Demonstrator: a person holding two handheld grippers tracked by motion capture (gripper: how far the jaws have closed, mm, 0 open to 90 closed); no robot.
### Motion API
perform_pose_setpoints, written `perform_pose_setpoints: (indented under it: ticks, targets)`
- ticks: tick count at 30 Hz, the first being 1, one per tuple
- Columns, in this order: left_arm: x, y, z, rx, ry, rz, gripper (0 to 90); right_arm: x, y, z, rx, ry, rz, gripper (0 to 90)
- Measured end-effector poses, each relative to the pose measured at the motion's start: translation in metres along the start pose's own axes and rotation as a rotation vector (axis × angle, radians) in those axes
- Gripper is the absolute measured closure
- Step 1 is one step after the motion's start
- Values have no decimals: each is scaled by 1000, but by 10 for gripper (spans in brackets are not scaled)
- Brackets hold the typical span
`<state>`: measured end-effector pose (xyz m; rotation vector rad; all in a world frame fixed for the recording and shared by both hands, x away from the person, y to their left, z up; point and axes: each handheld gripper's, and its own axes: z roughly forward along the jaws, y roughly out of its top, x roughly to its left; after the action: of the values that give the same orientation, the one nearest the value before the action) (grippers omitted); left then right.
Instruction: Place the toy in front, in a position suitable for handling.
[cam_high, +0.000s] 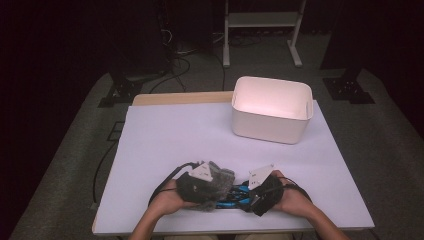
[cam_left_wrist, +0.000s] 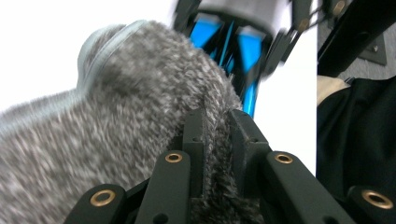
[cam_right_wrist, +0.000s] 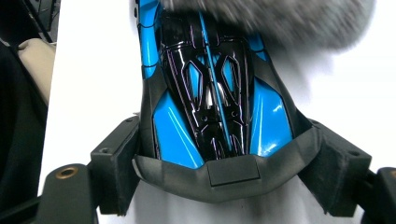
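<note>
High view shows both hands at the near edge of the white surface (cam_high: 165, 135), each holding a gripper, with a blue and black toy car (cam_high: 236, 195) lying between them. The left gripper (cam_high: 220, 182) has a fuzzy grey cloth (cam_high: 222, 176) bunched at its tip, right over the car's left end. The right gripper (cam_high: 252, 192) meets the car from the other side.

In the left gripper view, the two black jaws stand almost together with a fold of the grey cloth (cam_left_wrist: 140, 121) pinched between them; the blue car (cam_left_wrist: 243, 51) sits just beyond the cloth, blurred.

In the right gripper view, the jaws stand wide apart and press against both flanks of the car (cam_right_wrist: 215, 102) at its broad end, so the car is clamped. The grey cloth (cam_right_wrist: 280, 21) covers the car's far end.

A white bin (cam_high: 272, 115) stands at the far right of the surface, well apart from the hands.
</note>
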<state>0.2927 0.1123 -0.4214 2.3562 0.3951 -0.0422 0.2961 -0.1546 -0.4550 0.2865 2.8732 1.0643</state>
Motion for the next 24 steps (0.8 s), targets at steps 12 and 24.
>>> perform_pose_setpoints:
  ticks: [12,24]
  targets:
    - [-2,-5,2,-18,8,-12,776,-6,3,-7,11,55,70,183]
    - [-7,9,4,-6,-8,32,776,-11,6,-18,-30,79,66,211]
